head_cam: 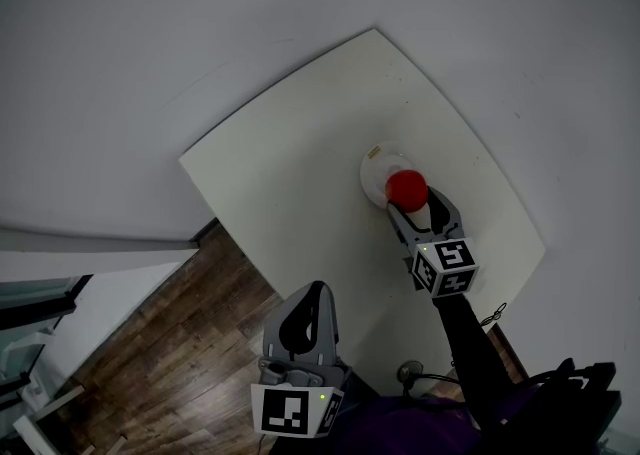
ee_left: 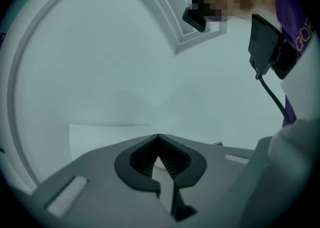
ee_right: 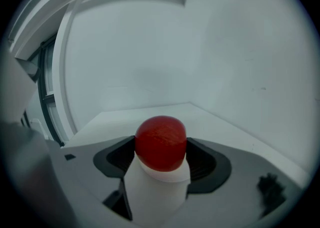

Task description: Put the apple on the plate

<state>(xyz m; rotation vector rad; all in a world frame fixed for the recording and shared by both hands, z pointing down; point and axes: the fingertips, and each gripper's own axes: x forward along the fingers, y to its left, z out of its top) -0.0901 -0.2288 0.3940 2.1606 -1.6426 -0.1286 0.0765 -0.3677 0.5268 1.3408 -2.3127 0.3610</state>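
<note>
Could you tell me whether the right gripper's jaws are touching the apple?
Touching. The right gripper view shows the apple pressed between the two dark pads of the right gripper, with no gap on either side.

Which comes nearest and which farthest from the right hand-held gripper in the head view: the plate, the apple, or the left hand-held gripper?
1. apple: between the jaws of the right hand-held gripper, which close on its sides.
2. plate: just beneath and beyond the apple.
3. left hand-held gripper: well off to the lower left, jaws together and holding nothing.
</note>
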